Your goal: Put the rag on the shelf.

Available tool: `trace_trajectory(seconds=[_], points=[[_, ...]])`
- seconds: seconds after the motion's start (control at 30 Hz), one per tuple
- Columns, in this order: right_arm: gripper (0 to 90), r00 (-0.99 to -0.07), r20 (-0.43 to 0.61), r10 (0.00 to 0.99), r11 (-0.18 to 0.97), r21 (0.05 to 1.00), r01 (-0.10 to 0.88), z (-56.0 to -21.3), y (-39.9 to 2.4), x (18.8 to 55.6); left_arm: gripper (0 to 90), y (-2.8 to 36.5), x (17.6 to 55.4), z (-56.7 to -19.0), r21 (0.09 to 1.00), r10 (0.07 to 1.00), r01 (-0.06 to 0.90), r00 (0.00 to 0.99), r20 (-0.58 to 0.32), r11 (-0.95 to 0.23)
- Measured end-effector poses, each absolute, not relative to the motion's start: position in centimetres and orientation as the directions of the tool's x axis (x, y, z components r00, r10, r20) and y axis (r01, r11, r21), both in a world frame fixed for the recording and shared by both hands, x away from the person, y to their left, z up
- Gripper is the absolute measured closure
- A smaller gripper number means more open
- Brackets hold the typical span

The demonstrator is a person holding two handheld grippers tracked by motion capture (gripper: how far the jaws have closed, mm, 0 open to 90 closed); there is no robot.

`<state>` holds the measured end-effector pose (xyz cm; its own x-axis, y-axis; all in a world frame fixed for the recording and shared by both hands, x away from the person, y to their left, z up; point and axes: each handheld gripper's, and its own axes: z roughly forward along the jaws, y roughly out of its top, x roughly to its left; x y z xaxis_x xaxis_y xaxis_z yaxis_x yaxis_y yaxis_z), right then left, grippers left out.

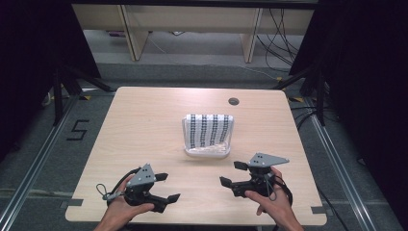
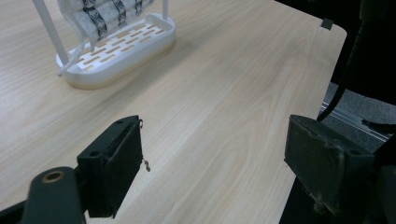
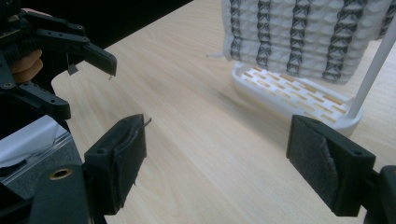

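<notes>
Both grippers, left gripper [image 1: 163,186] and right gripper [image 1: 232,174], hang wide and empty low in the frame. Patterned cloth [image 1: 209,129] drapes over the white rack [image 1: 207,153] at centre. Looks like the approach; next, reach forward to it.

Recording lab: black curtains [image 1: 29,48], tripods [image 1: 60,91], floor tape marks [image 1: 77,130].

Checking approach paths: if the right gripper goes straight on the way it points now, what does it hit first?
Probably the white rack holding the patterned cloth. The open right gripper has bare table ahead until the rack's base; depth is uncertain.
</notes>
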<state>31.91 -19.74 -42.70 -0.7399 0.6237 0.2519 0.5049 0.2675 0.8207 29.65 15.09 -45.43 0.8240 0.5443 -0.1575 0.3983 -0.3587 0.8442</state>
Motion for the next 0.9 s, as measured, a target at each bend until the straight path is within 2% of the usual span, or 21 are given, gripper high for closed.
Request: trace_trajectory(seconds=[0.13,0.17,0.2,0.33,0.57,0.6,0.63,0.73,0.8,0.83,0.9], points=[[21.2,-0.744,0.258,0.617,0.259,0.825,0.501,-43.3,-19.8,31.5,18.2,15.2,29.3,-45.8,0.841,0.536,0.394,0.83,-0.152,-0.371],[21.2,-0.734,0.28,0.619,0.256,0.811,0.526,-43.3,-19.8,31.2,18.2,15.3,29.1,-45.8,0.837,0.541,0.399,0.827,-0.152,-0.375],[21.2,-0.754,0.231,0.614,0.282,0.829,0.483,-43.5,-20.1,31.3,18.2,15.3,29.0,-45.9,0.835,0.542,0.399,0.827,-0.149,-0.379],[21.2,-0.736,0.281,0.616,0.263,0.808,0.528,-44.2,-20.1,30.6,18.0,15.2,28.7,-46.5,0.838,0.539,0.396,0.829,-0.151,-0.374],[21.2,-0.744,0.255,0.617,0.297,0.8,0.521,-45.6,-20.5,29.8,17.8,15.1,27.9,-47.3,0.828,0.534,0.386,0.836,-0.127,-0.407],[21.2,-0.733,0.27,0.624,0.294,0.789,0.54,-45.8,-20.5,29.5,17.8,15.3,28.0,-47.3,0.815,0.527,0.377,0.843,-0.104,-0.441],[21.2,-0.736,0.266,0.623,0.305,0.784,0.541,-46.0,-20.5,29.4,17.8,15.1,27.7,-47.5,0.821,0.534,0.39,0.836,-0.126,-0.417],[21.1,-0.743,0.26,0.617,0.319,0.78,0.538,-46.6,-20.4,29.0,17.7,15.3,27.6,-47.7,0.816,0.526,0.372,0.845,-0.1,-0.443],[20.8,-0.722,0.27,0.637,0.319,0.76,0.566,-46.6,-20.3,28.5,17.7,15.3,27.2,-47.9,0.825,0.536,0.392,0.834,-0.132,-0.407],[20.7,-0.742,0.257,0.62,0.332,0.77,0.544,-46.8,-20.4,28.6,17.7,15.2,27.0,-48.0,0.827,0.548,0.398,0.826,-0.134,-0.397],[20.2,-0.741,0.254,0.622,0.335,0.769,0.545,-46.9,-20.4,28.3,17.7,15.5,26.8,-48.2,0.821,0.547,0.386,0.83,-0.11,-0.421]])
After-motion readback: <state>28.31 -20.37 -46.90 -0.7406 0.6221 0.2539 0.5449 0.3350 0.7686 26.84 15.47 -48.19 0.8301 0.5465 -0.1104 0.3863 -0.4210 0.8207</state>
